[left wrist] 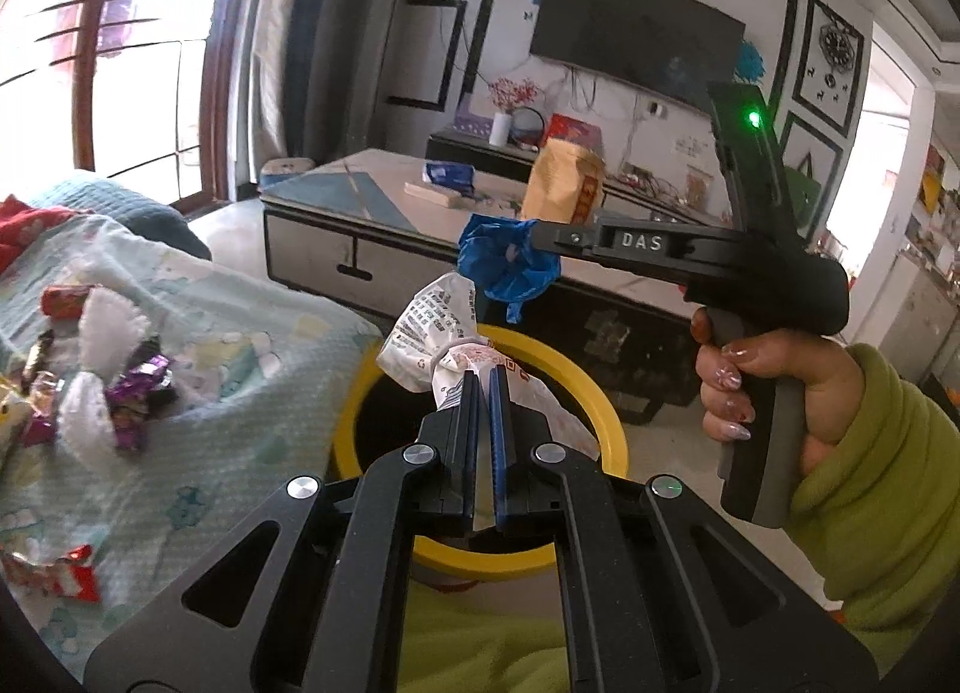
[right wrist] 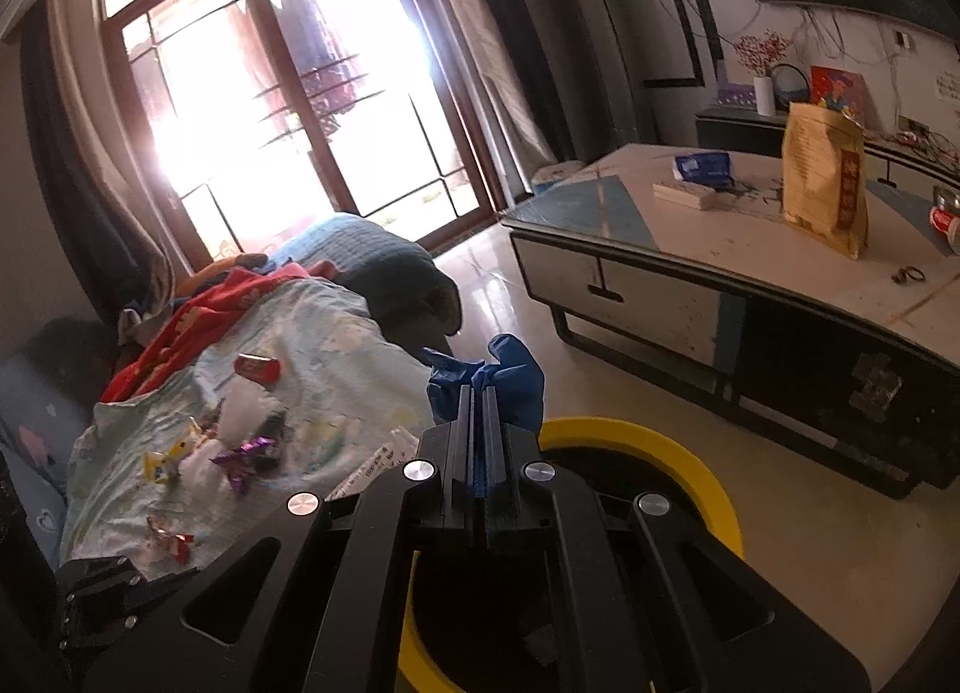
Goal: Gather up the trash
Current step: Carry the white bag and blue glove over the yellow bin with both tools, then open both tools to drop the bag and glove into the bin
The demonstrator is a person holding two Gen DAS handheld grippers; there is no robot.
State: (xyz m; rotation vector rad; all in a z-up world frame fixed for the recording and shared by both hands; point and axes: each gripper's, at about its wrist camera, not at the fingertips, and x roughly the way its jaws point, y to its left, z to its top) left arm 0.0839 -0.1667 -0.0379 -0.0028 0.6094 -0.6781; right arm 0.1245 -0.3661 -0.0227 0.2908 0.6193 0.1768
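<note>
The left gripper has its fingers pressed tight on a crumpled white wrapper. The wrapper sticks up past the tips, and right under them is the yellow bin with its dark open mouth. The right gripper also has its fingers squeezed shut, and they pinch a blue glove that bunches up beyond the tips. The same bin sits just below and a little to the right of these fingers. In the left wrist view, a hand in a green sleeve holds the right gripper's handle. More candy wrappers lie on the bed cover, off to the left of both pairs of fingers. A yellow bag stands on the bench far ahead on the right.
</note>
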